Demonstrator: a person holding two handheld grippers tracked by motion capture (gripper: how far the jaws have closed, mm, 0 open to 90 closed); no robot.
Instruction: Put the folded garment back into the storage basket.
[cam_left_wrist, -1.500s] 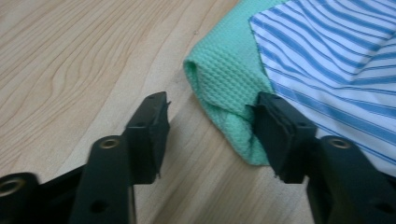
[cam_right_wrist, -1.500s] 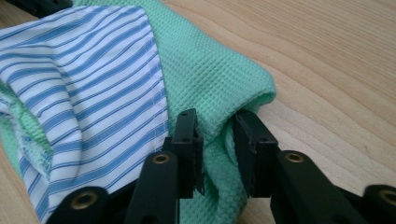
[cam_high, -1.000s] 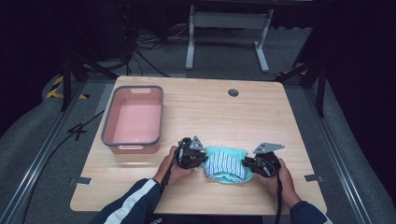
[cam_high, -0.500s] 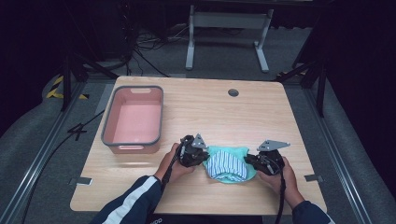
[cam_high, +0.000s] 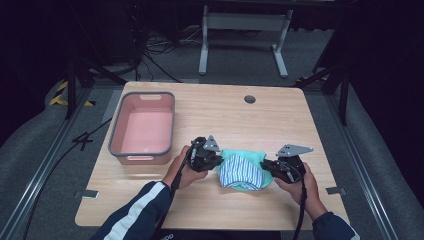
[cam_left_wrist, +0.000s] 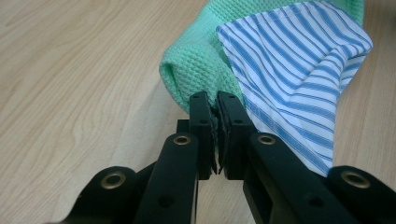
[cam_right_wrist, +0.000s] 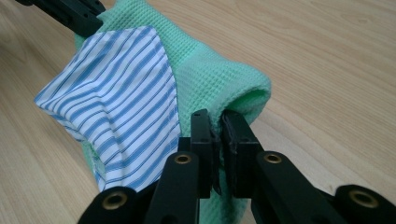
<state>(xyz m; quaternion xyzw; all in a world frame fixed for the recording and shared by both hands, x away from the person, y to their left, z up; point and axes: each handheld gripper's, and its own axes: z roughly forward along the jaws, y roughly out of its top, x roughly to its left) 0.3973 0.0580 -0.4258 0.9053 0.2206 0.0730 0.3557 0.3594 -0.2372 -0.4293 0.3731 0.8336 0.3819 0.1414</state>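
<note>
A green waffle-weave cloth (cam_high: 244, 155) with a blue-and-white striped fabric (cam_high: 241, 172) over its front hangs between both grippers near the table's front edge. My left gripper (cam_high: 218, 161) is shut on the cloth's left end. In the left gripper view the jaws (cam_left_wrist: 215, 100) pinch a folded green edge (cam_left_wrist: 191, 70) beside the striped fabric (cam_left_wrist: 299, 70). My right gripper (cam_high: 265, 165) is shut on the right end. Its view shows the jaws (cam_right_wrist: 217, 119) clamping the green fold (cam_right_wrist: 219, 79), with the striped fabric (cam_right_wrist: 116, 93) to their left. The cloth's middle sags toward the wooden table (cam_high: 250, 125).
An empty pink bin (cam_high: 141, 159) with a grey rim stands at the table's left, just beyond the left hand. A round cable hole (cam_high: 250, 99) sits near the far edge. Metal frame legs and cables lie on the floor behind the table.
Both grippers have risen a little, and the ends of the cloth have come up off the table with them. The cloth's middle sags lower between them.
</note>
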